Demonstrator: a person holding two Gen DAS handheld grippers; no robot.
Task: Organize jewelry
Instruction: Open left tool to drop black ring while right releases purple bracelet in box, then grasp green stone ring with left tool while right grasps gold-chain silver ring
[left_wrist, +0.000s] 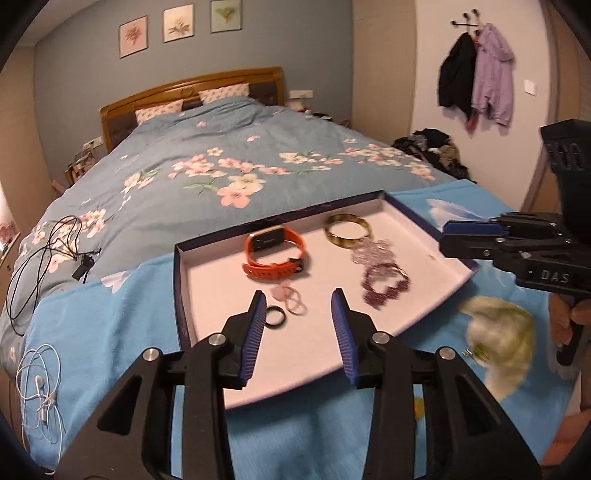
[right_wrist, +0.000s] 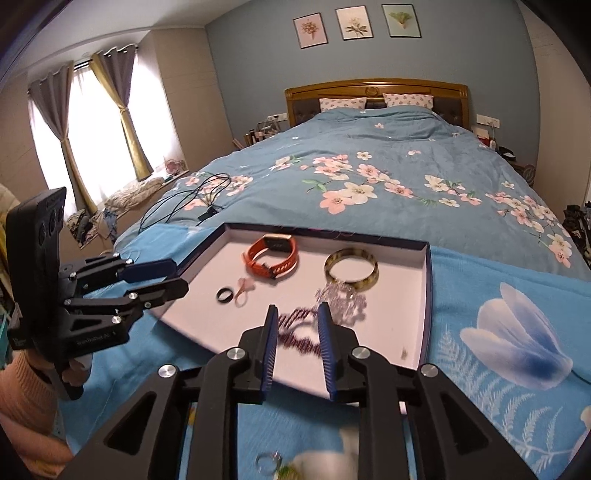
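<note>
Bedroom, bed-top tray (left_wrist: 413, 218): watch (left_wrist: 275, 254), bangle (left_wrist: 347, 229), bracelets, rings already in. Your left gripper (left_wrist: 299, 306) & right gripper (right_wrist: 295, 325) both parted, empty; silver ring (right_wrist: 269, 461) still outside.

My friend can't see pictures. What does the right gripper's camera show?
A shallow white-lined box sits on a blue flowered bedspread, holding an orange watch, a bangle, a black ring and beaded bracelets. The right gripper hovers open and empty above the bracelets. The left gripper reaches in from the left, also holding nothing.
</note>
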